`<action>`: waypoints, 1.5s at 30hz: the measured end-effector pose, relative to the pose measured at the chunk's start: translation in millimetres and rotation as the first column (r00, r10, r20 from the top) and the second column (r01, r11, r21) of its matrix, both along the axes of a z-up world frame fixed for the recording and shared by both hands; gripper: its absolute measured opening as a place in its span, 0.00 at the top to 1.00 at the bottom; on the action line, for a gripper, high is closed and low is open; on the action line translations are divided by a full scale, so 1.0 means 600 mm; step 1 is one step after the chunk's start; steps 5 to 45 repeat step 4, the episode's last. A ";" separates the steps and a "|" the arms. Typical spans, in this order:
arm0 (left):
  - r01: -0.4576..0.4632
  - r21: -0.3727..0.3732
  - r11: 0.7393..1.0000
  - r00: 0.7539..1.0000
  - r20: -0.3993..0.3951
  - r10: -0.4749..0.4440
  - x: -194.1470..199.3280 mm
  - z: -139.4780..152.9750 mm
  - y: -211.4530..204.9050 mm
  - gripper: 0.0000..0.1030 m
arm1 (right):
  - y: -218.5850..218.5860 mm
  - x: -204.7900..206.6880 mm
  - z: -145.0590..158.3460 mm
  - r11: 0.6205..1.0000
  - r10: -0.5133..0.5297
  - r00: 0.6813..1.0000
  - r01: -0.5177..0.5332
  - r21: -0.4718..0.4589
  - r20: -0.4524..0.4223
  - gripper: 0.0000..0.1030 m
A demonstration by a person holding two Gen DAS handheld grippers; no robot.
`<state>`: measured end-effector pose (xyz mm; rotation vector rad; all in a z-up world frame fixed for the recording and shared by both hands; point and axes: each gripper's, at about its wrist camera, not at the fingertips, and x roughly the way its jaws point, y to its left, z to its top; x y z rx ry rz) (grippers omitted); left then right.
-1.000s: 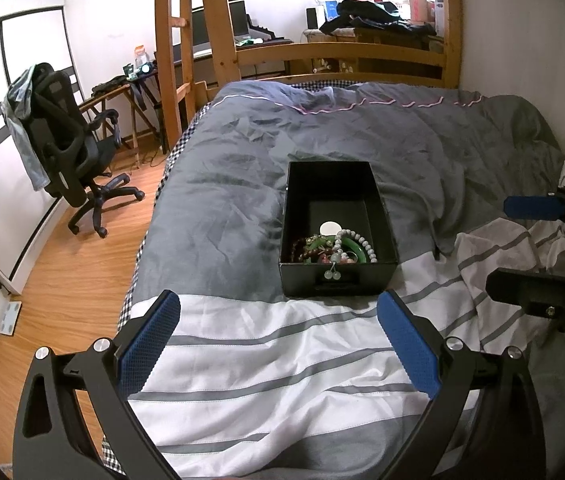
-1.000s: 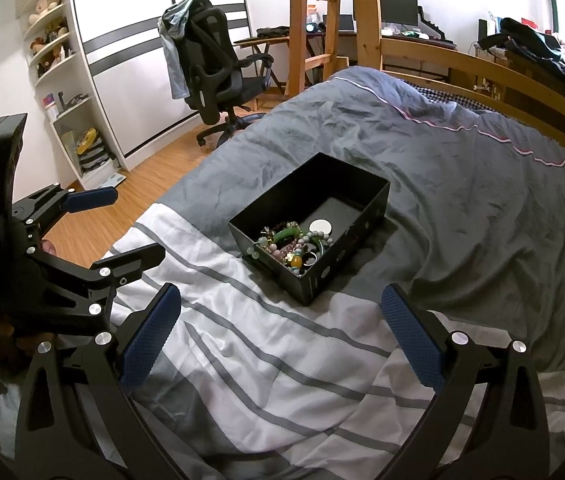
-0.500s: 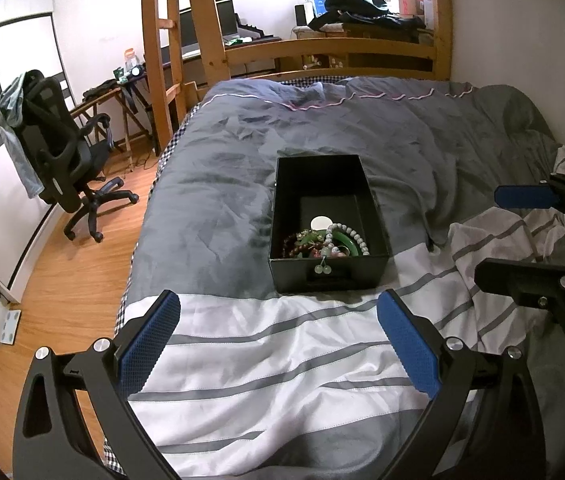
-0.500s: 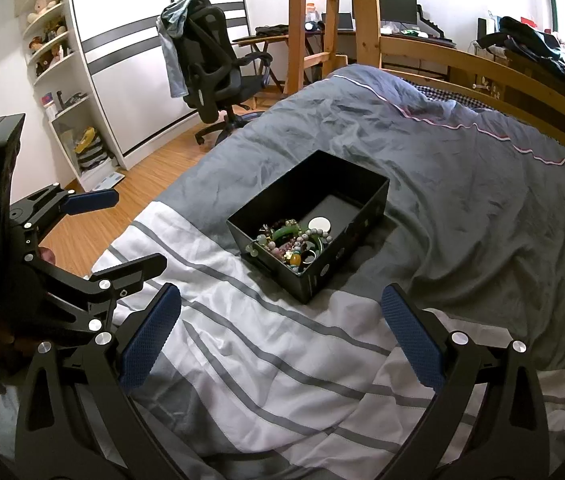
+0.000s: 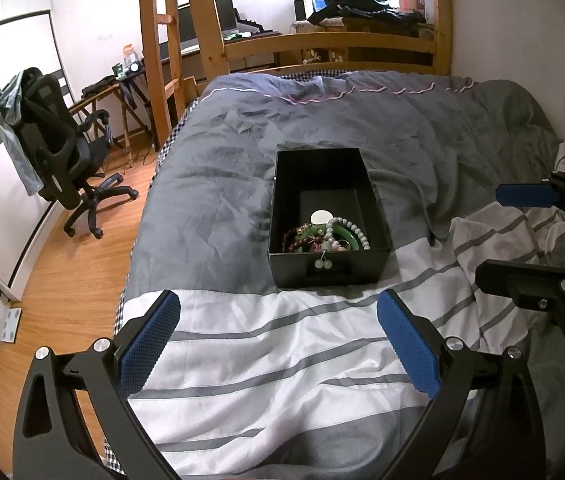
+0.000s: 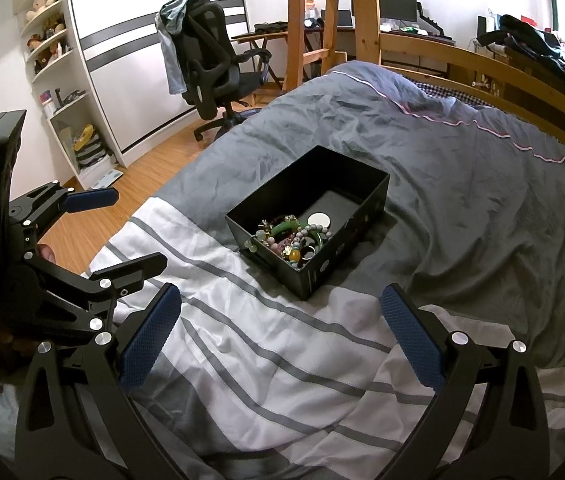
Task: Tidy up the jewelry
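A black open box [image 5: 378,216] [image 6: 370,204] sits on the bed. Inside its near end lies a heap of jewelry [image 5: 324,236] [image 6: 292,238]: bead bracelets, a green bangle, a white round disc. A bead strand with two pale beads hangs over the box's front wall [image 5: 322,262]. My left gripper [image 5: 278,340] is open and empty, above the striped sheet short of the box. My right gripper [image 6: 280,338] is open and empty, also short of the box. Each gripper shows in the other's view, the right one [image 5: 522,232] and the left one [image 6: 122,232].
The bed has a grey duvet [image 5: 422,128] and a white striped sheet [image 5: 282,360]. A wooden bunk frame [image 5: 322,44] stands at the far end. An office chair [image 5: 62,152], a desk and shelves [image 6: 58,92] are left of the bed on wooden floor.
The left gripper has tilted and shifted slightly, so the box sits a little more to the left and closer in its view. The right gripper has barely moved. Both stay open.
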<state>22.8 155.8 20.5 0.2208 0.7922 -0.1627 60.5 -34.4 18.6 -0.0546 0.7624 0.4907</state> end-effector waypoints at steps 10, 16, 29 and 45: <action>0.001 0.000 1.000 1.000 -0.001 -0.001 0.000 -0.001 0.001 0.06 | -0.001 -0.002 -0.004 1.000 0.001 1.000 -0.001 -0.003 -0.002 0.04; 0.001 0.000 1.000 1.000 -0.001 -0.001 0.000 -0.001 0.001 0.06 | -0.001 -0.002 -0.004 1.000 0.001 1.000 -0.001 -0.003 -0.002 0.04; 0.001 0.000 1.000 1.000 -0.001 -0.001 0.000 -0.001 0.001 0.06 | -0.001 -0.002 -0.004 1.000 0.001 1.000 -0.001 -0.003 -0.002 0.04; 0.001 0.000 1.000 1.000 -0.001 -0.001 0.000 -0.001 0.001 0.06 | -0.001 -0.002 -0.004 1.000 0.001 1.000 -0.001 -0.003 -0.002 0.04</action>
